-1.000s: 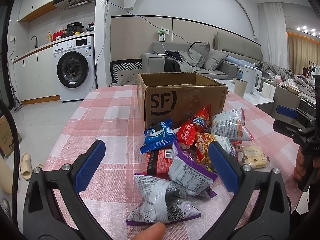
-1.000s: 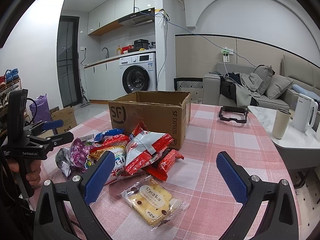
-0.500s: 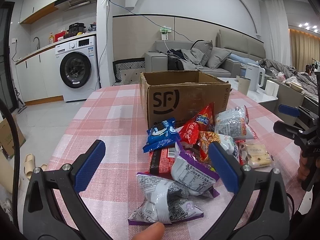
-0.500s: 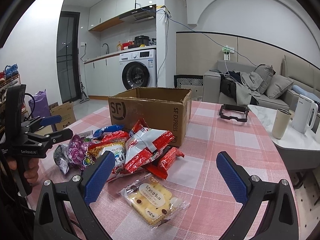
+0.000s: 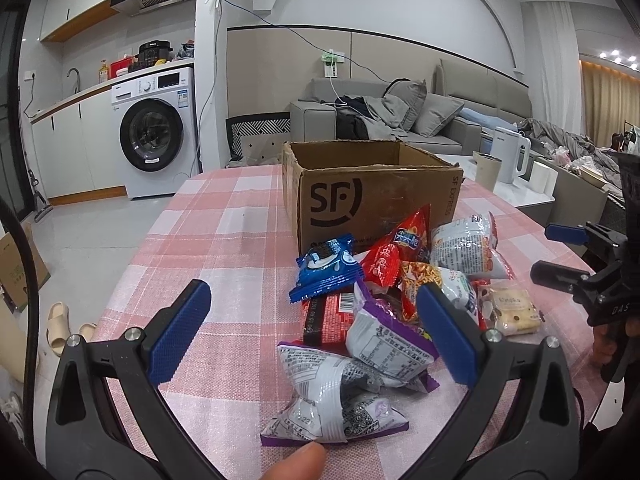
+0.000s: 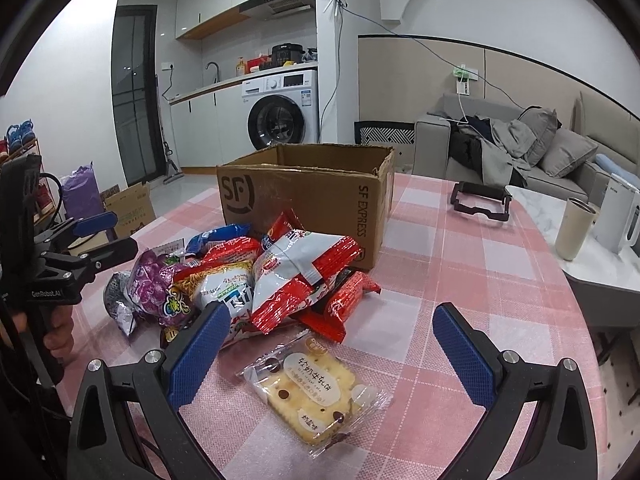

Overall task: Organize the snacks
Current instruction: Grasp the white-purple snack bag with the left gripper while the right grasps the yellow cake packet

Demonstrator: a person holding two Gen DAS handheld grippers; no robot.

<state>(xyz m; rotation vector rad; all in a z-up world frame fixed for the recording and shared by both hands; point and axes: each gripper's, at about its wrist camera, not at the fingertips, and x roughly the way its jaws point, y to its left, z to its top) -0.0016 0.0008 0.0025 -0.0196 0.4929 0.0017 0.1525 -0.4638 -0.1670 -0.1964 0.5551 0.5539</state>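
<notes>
The left hand-held gripper (image 5: 316, 336) hangs with fingers wide apart over the snack pile (image 5: 384, 300), gripping nothing; the right hand-held gripper (image 6: 332, 354) likewise gapes over a cracker packet (image 6: 312, 388) at the pile's near edge; the cardboard box (image 6: 316, 196) stands open at 12 o'clock, touching the pile, its inside hidden; bare counter (image 6: 480, 272) spreads toward 3 o'clock.
</notes>
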